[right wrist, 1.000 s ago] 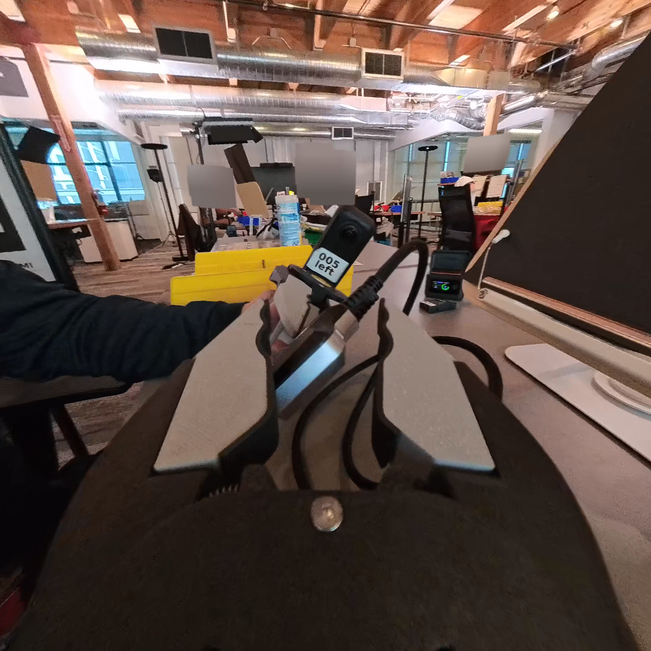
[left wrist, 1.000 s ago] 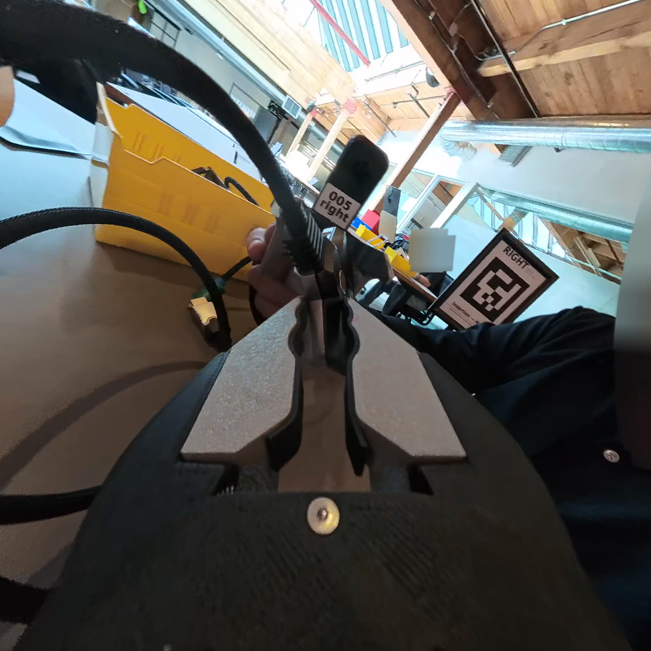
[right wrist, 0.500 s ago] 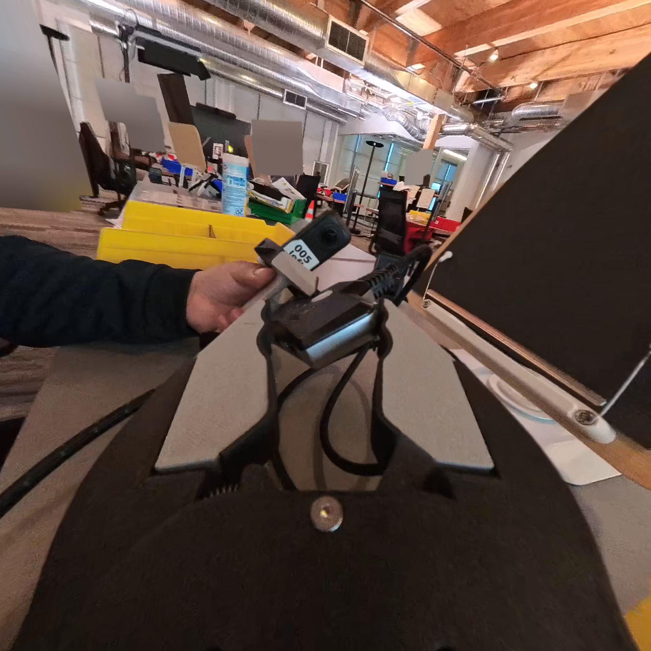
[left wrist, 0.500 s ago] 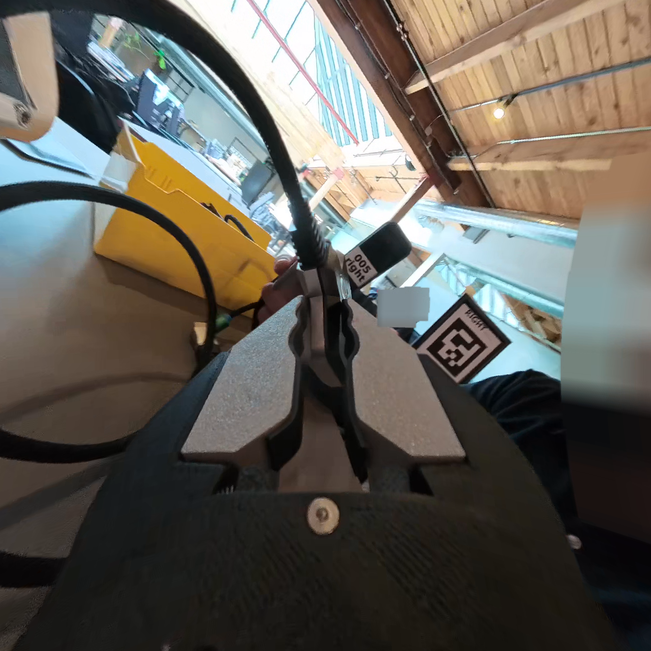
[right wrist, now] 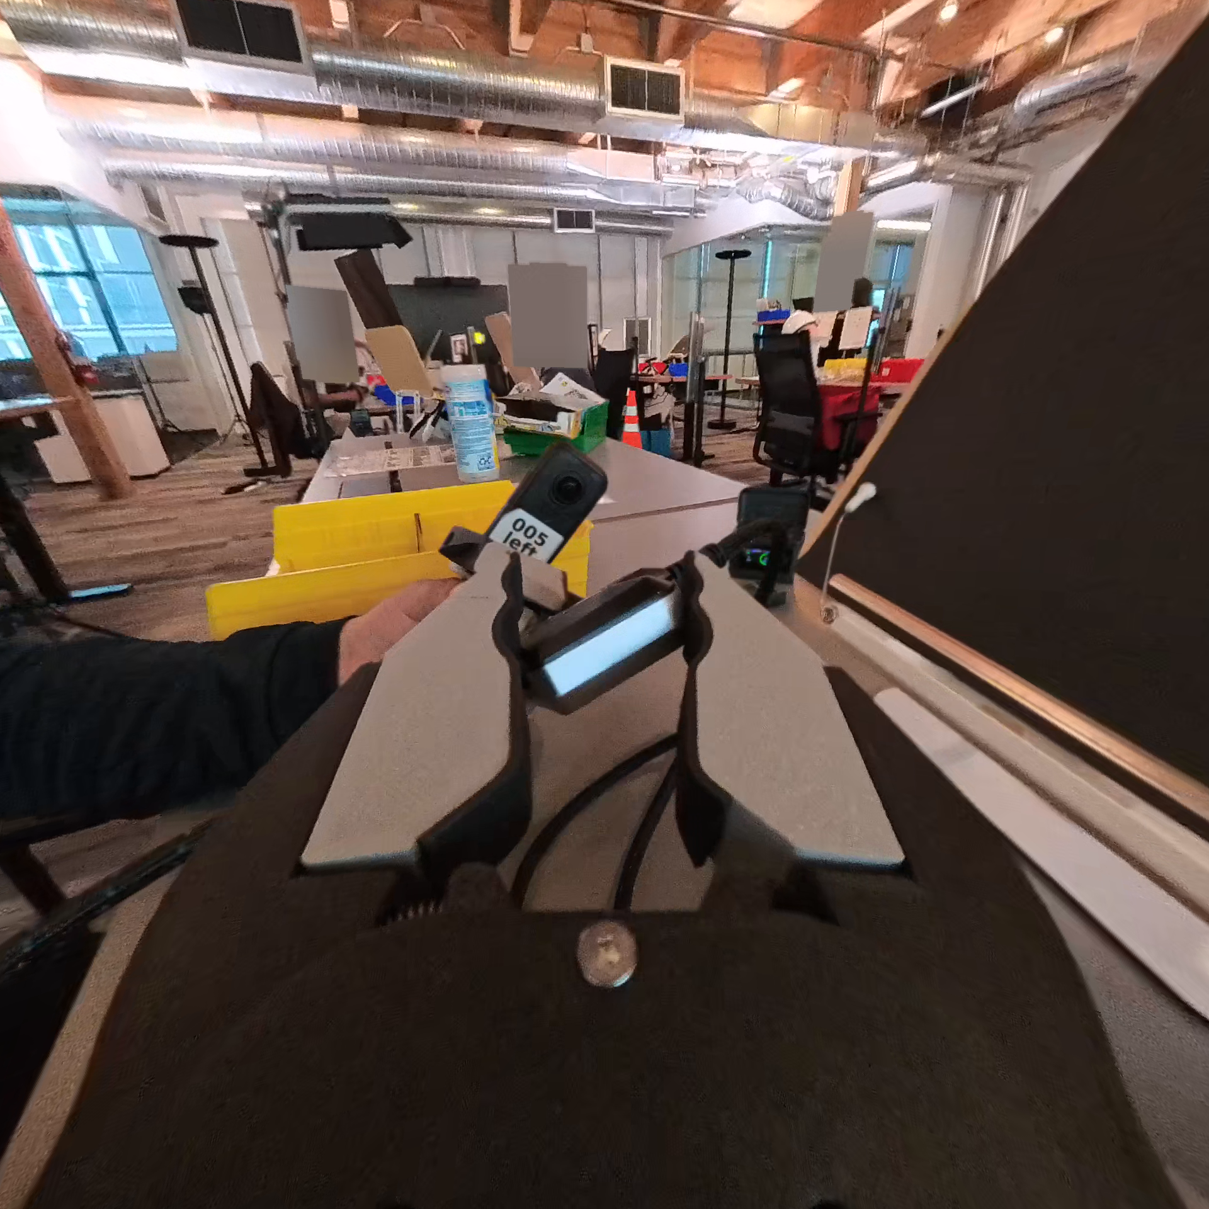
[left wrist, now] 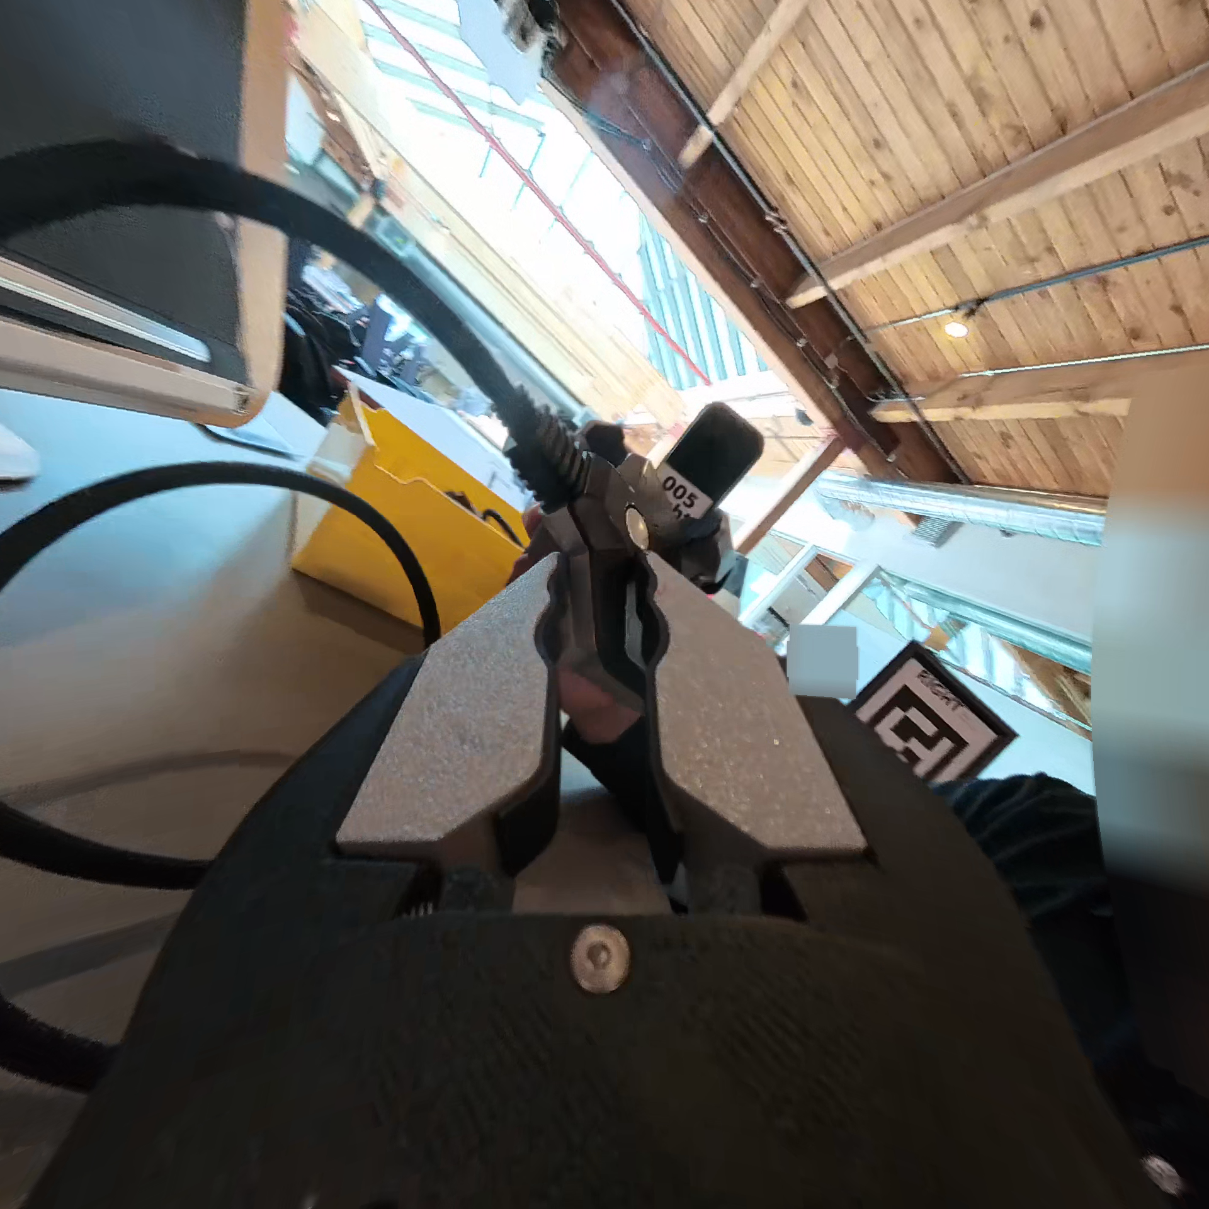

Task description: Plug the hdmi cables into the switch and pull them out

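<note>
Switch (right wrist: 605,644), a small dark box with a bright brushed-metal side face, sits pinched between the grey, grainy fingers of the right hand-held gripper (right wrist: 602,589), raised above the tabletop (right wrist: 661,484), its long axis crosswise and tilted up to the right. HDMI cable (left wrist: 366,262), black and braided with a ribbed strain relief, ends in a plug (left wrist: 592,589) nipped by the left hand-held gripper (left wrist: 602,589), pointing up and left. Yellow plastic bin (right wrist: 392,556) stands beyond
</note>
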